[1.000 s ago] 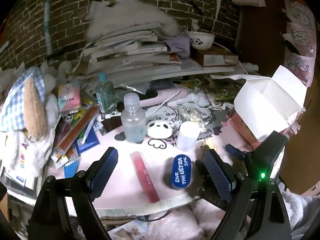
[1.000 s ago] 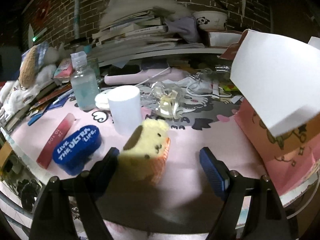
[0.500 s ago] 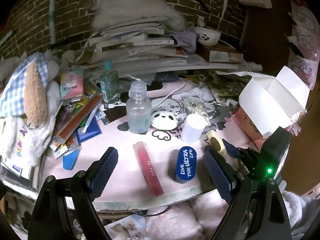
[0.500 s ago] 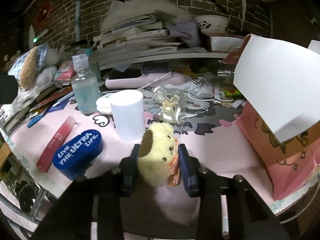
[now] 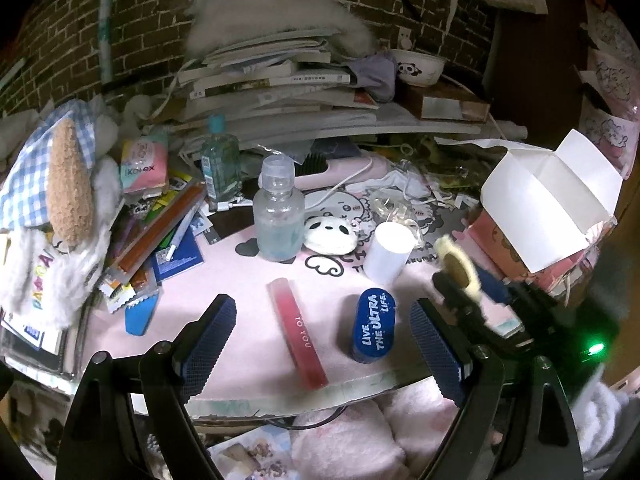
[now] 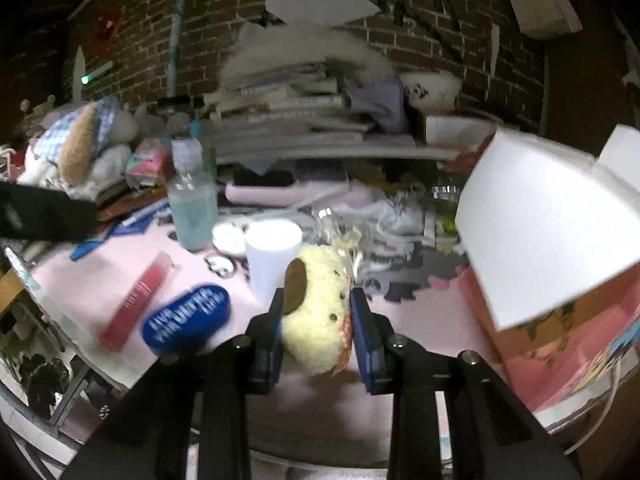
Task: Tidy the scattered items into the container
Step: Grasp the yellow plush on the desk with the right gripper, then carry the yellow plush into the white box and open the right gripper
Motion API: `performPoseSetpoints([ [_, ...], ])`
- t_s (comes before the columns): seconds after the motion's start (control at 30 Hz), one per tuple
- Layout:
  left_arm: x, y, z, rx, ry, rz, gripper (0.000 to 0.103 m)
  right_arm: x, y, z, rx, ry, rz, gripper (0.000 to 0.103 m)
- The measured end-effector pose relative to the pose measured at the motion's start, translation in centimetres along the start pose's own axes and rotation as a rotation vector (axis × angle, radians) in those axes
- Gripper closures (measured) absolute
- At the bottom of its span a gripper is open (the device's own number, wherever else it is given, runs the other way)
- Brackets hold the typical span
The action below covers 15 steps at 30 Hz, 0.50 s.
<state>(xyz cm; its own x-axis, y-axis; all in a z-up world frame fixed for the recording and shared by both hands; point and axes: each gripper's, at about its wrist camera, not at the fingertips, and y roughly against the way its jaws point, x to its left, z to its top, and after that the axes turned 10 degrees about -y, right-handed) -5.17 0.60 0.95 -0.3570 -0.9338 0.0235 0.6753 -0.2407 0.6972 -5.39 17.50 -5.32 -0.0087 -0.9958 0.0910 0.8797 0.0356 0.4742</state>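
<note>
Right tongs [image 6: 317,322] clamp yellow plush [image 6: 316,320] (left tongs [image 5: 322,346] agape) — aloft.

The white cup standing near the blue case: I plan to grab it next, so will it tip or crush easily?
Probably both. The white cup stands upside down, narrower closed end up, and looks thin-walled and light, so a sideways nudge may slide or topple it. The left gripper should likely close gently; a hard squeeze could dent it.

Background clutter, placed from the left tongs [image 5: 322,308].
Far ahead: brick wall [image 5: 152,20], with a slumped stack of books [image 5: 280,84] before it. Just right of the stack: panda-print bowl [image 5: 418,67]. Far left: stuffed toy in blue check cloth [image 5: 68,184], tissue pack [image 5: 142,164] just beside it. Beneath the tongs: pink fleece [image 5: 360,436].
</note>
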Motion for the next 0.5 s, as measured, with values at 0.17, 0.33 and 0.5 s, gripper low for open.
performPoseSetpoints([
  [0.17, 0.4, 0.0, 0.0, 0.000, 0.010, 0.004, 0.016, 0.3, 2.2, 2.5, -0.035, 0.015, 0.039, 0.076],
  [0.33, 0.4, 0.0, 0.2, -0.013, 0.020, -0.006, 0.016, -0.1, 4.8, 6.0, -0.089, 0.023, 0.080, 0.076],
  [0.5, -0.4, 0.0, 0.5, -0.026, 0.005, -0.014, 0.016, -2.5, 6.4, 9.9, -0.079, 0.037, 0.025, 0.076],
])
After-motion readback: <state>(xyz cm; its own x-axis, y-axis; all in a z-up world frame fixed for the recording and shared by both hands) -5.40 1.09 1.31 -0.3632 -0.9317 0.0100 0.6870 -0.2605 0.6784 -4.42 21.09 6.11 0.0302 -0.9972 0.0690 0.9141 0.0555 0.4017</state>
